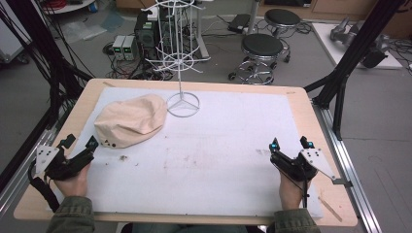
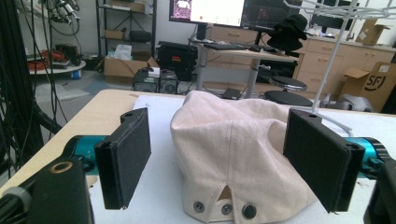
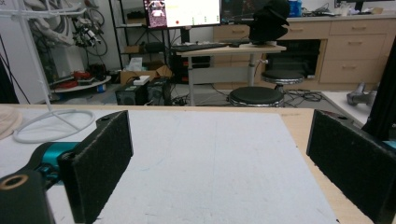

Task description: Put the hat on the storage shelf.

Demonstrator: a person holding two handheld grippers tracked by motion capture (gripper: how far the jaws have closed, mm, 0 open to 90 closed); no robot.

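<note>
Just ahead of the left gripper [image 1: 79,145], whose jaws stand wide and hold nothing, a beige cloth cap [image 1: 130,120] lies on the white table mat [image 1: 218,160] beside a white wire stand [image 1: 180,58]. Well apart at the mat's other side, the right gripper [image 1: 290,142] rests with jaws spread wide, also empty.

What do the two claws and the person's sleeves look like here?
Both are black handheld units. The left claw and right claw each carry a grey three-cornered plate on top with small dots, teal metal parts behind flat black rectangular pads, and a black cable trailing from each, the left one ribbed. Small teal lights sit at the tips. The sleeves are olive green.
</note>
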